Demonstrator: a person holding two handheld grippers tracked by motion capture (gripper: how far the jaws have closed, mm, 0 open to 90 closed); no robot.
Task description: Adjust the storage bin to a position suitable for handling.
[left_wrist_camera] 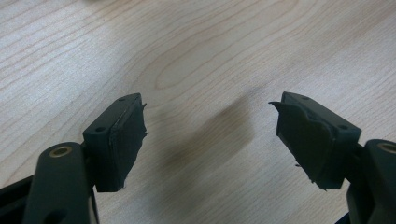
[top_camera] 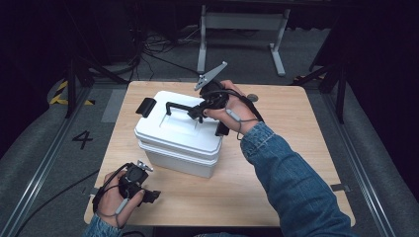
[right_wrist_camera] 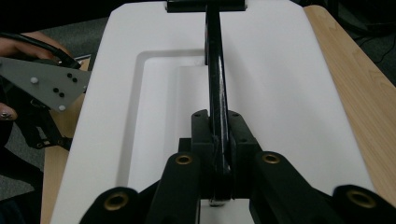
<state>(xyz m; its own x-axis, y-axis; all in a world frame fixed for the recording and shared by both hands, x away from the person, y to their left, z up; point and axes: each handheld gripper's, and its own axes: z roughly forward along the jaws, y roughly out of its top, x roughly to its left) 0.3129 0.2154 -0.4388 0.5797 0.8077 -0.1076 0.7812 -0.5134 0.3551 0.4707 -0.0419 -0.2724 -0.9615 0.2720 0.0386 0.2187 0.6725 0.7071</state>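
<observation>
1. White lidded box (top_camera: 179,134) sitting on the tabletop (top_camera: 296,148), toward its middle-left, with a black latch (top_camera: 146,107) on the far-left end.
2. Black carry handle (top_camera: 180,106) standing up from the lid's recessed centre; right tongs (top_camera: 196,114) pressed together on that handle (right_wrist_camera: 215,93) near its right end, both pads flat against the thin bar in the right gripper view.
3. Left tongs (top_camera: 148,196) spread wide with nothing between them, resting low near the front-left corner of the tabletop, just in front of the box; bare wood between the pads (left_wrist_camera: 123,135) in the left gripper view.
4. Step in hand, judged from the grip: lifting by the handle, to raise the lid or the whole box.
5. For a clean lift: straight up, in line with the handle's plane, no twisting, since an off-centre pinch on a narrow bar invites a swing or slip.
6. Worth sliding the grip toward the middle of the handle if the box tilts.
7. Latch state not readable from here; worth checking before pulling hard.
8. Left tongs well placed to steady the front wall of the box if it rocks or slides.
</observation>
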